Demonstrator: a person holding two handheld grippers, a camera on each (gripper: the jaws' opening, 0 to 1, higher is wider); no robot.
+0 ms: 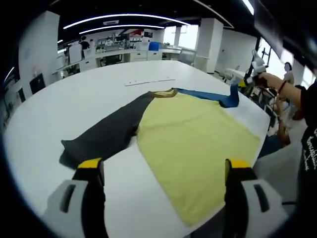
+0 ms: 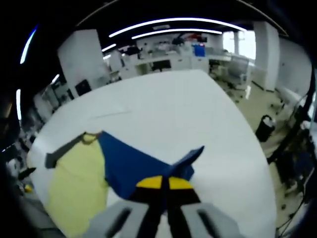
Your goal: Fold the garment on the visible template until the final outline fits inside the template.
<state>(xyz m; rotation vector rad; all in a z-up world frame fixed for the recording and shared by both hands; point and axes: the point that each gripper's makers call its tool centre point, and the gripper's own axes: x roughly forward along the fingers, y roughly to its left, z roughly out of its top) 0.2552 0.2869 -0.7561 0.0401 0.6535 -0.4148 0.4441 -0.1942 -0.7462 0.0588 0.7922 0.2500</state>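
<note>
A garment lies spread on the white table [image 1: 74, 104], with a yellow body [image 1: 193, 144], a dark grey sleeve [image 1: 106, 134] and a blue sleeve [image 1: 210, 95]. In the left gripper view my left gripper [image 1: 163, 166] hangs open over the near hem and holds nothing. At the far right of that view, a person's hand holds my right gripper [image 1: 241, 85], which lifts the blue sleeve's end. The right gripper view shows the right gripper [image 2: 165, 183] shut on the blue sleeve [image 2: 131, 166], with the yellow body [image 2: 79, 191] and grey sleeve [image 2: 62, 151] to its left.
A thin pale strip [image 1: 148, 81] lies on the table beyond the collar. A person [image 1: 304, 129] stands at the table's right edge. Desks and shelves [image 1: 119, 52] fill the background. A black bin [image 2: 265, 128] stands on the floor beside the table.
</note>
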